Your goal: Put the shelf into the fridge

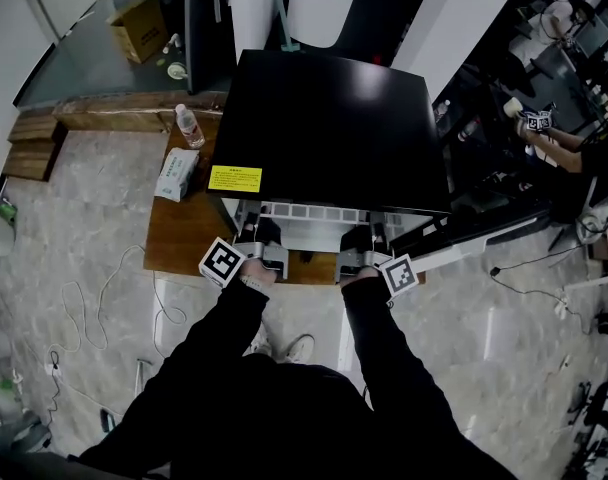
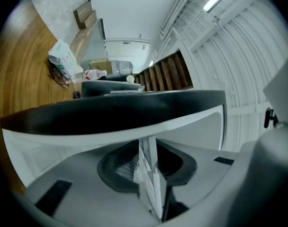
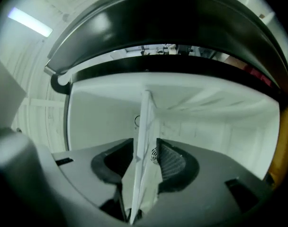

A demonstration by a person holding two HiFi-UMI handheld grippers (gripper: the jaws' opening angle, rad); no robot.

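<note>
A black mini fridge stands on a wooden table, its door swung open to the right. A white wire shelf juts from the fridge's front opening. My left gripper and right gripper are at its front edge. In the left gripper view the shelf is edge-on between the pads of my left gripper, which press on it. In the right gripper view the shelf runs into the white interior. My right gripper has small gaps beside it.
A water bottle and a tissue pack lie on the table left of the fridge. A cardboard box sits on the floor behind. Cables trail on the floor at left. Another person works at right.
</note>
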